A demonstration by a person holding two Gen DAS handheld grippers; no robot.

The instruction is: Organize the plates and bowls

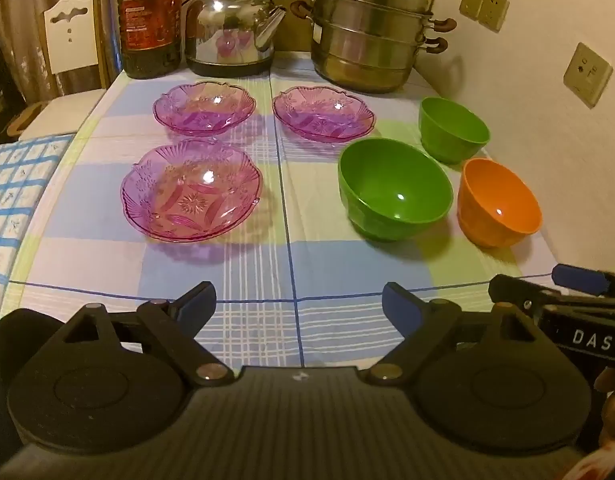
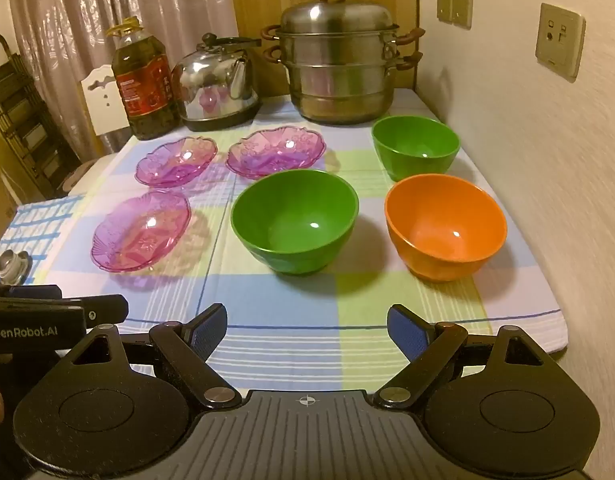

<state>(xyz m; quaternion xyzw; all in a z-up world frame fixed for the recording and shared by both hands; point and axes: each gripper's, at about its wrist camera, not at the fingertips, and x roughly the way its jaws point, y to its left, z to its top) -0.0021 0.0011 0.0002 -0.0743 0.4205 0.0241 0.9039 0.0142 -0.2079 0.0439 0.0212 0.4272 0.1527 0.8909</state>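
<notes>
Three pink glass plates lie on the checked tablecloth: a near one (image 1: 191, 196) (image 2: 141, 230), a far left one (image 1: 204, 108) (image 2: 176, 161) and a far right one (image 1: 323, 113) (image 2: 275, 153). To their right stand a large green bowl (image 1: 395, 188) (image 2: 294, 226), a smaller green bowl (image 1: 453, 130) (image 2: 415, 146) and an orange bowl (image 1: 499, 202) (image 2: 445, 226). My left gripper (image 1: 299, 306) hangs open over the table's near edge, nothing between its fingers. My right gripper (image 2: 307, 330) is open too, short of the large green bowl. Each gripper shows at the edge of the other's view.
At the back of the table stand an oil bottle (image 1: 149, 20) (image 2: 145, 80), a steel kettle (image 1: 231, 32) (image 2: 217, 82) and a stacked steel steamer pot (image 1: 371, 28) (image 2: 339, 64). A wall with sockets (image 2: 559, 42) runs along the right. A white chair (image 1: 71, 36) stands far left.
</notes>
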